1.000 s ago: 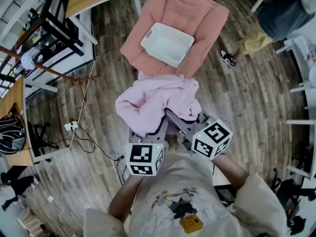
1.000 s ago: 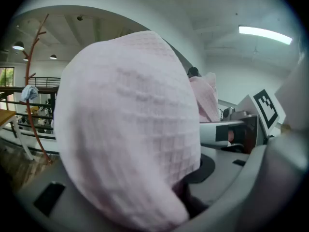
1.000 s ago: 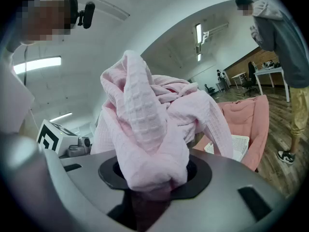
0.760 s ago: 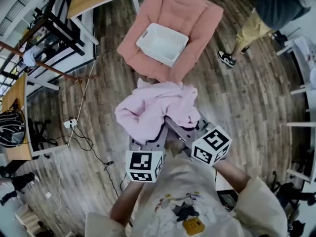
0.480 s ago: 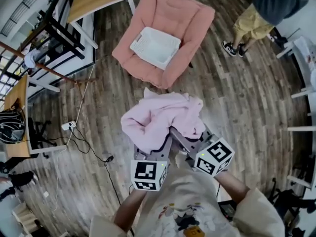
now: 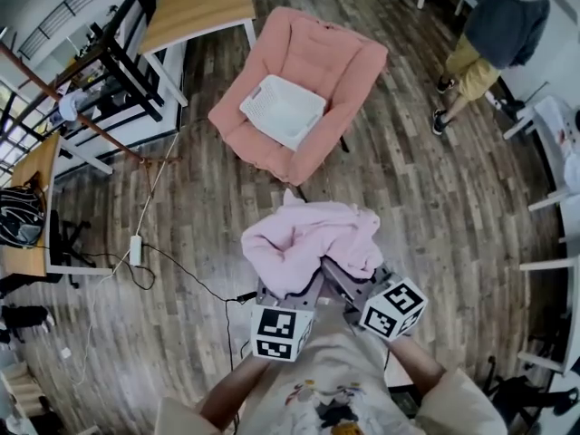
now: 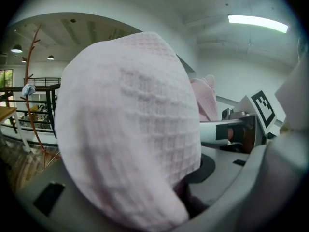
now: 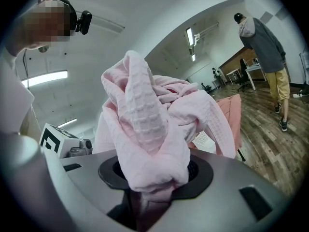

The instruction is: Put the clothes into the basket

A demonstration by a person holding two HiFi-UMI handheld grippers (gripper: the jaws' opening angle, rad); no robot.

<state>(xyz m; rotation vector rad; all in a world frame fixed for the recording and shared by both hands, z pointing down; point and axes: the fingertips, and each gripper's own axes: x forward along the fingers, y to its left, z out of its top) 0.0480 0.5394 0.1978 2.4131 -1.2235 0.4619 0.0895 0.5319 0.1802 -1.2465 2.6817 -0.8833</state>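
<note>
A pink waffle-weave garment (image 6: 308, 243) hangs bunched over the wooden floor, held from both sides. My left gripper (image 6: 292, 290) is shut on its near left part, and the cloth (image 7: 130, 129) fills the left gripper view. My right gripper (image 6: 333, 277) is shut on another fold, which rises out of its jaws (image 8: 145, 124). The cloth hides both sets of fingertips. The white basket (image 6: 270, 83) sits empty on a pink cushioned chair (image 6: 335, 57), well beyond the garment. The chair's edge (image 8: 233, 115) shows in the right gripper view.
A person in a grey top and yellow shorts (image 6: 489, 34) stands at the upper right. A wooden table (image 6: 195, 3) and a black rack (image 6: 109, 71) stand at the upper left. A cable with a power strip (image 6: 136, 247) lies on the floor. White chairs (image 6: 553, 198) line the right.
The chair and basket have shrunk and drawn away toward the top. The garment and both grippers now sit lower in the head view, farther from the chair. Both grips are unchanged.
</note>
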